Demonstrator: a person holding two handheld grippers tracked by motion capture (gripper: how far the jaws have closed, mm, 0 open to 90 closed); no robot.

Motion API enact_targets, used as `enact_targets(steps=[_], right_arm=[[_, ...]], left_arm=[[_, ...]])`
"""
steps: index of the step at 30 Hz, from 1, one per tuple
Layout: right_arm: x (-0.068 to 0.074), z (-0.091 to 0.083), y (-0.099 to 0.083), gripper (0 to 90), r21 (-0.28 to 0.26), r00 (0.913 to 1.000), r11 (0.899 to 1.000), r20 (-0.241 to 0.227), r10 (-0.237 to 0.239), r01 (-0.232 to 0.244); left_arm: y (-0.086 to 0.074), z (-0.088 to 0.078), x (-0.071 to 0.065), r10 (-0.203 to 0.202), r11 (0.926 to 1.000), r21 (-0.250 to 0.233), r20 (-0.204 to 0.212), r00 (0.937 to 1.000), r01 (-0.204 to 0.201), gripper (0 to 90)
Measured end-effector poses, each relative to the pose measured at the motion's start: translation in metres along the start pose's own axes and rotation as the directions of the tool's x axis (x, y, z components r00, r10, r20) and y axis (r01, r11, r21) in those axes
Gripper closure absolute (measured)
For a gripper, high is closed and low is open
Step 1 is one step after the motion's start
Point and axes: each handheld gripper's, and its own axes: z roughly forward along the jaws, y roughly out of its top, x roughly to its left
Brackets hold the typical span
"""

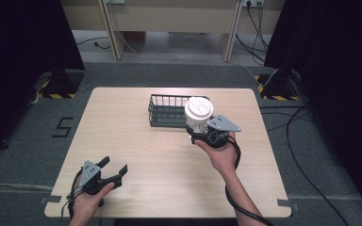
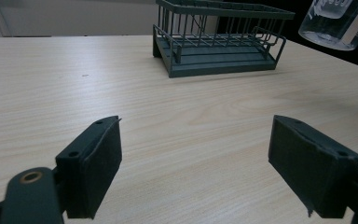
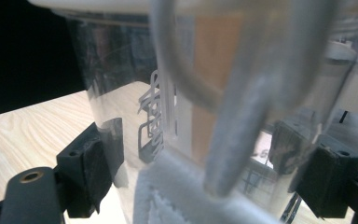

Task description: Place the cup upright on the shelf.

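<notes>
Being carried: a clear lidded cup (image 1: 198, 115), clamped between the jaws of the right hand-held gripper (image 1: 202, 133), lifted off the tabletop (image 1: 132, 141) and hanging just at the near right end of the dark wire basket (image 1: 167, 110). Judging this as mid-transfer: pickup done, cup airborne; placing into the basket and releasing not yet done, assuming the basket as the goal.

Resting low near the front left corner of the tabletop: left hand-held gripper (image 1: 115, 168), jaws spread wide apart, holding nothing, pointing toward the basket.

Differences between views:
- High view giving the layout: white lid on top of the cup, cup overlapping the basket's right end, exact height above the rim hard to judge.
- Left gripper view (image 2: 196, 154) showing bare wood between its open pads, the basket (image 2: 214, 42) from the side with nothing seen inside, and the cup's base (image 2: 335, 23) floating at upper right, clearly above the basket floor.
- Right gripper view (image 3: 205, 158) showing the grip itself: pads (image 3: 105, 154) pressing both sides of the transparent wall (image 3: 135, 93), a printed mark on the cup, and a straw-like shape blurred across the front.
</notes>
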Motion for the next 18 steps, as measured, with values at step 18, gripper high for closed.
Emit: enact_targets(steps=[18], right_arm=[[-0.007,0.014,0.009,18.1,0.005,0.9997,1.000,0.022,0.012,-0.013]], left_arm=[[0.000,0.000,0.000,-0.001,1.0000,-0.003,0.001,1.0000,0.001,16.8]])
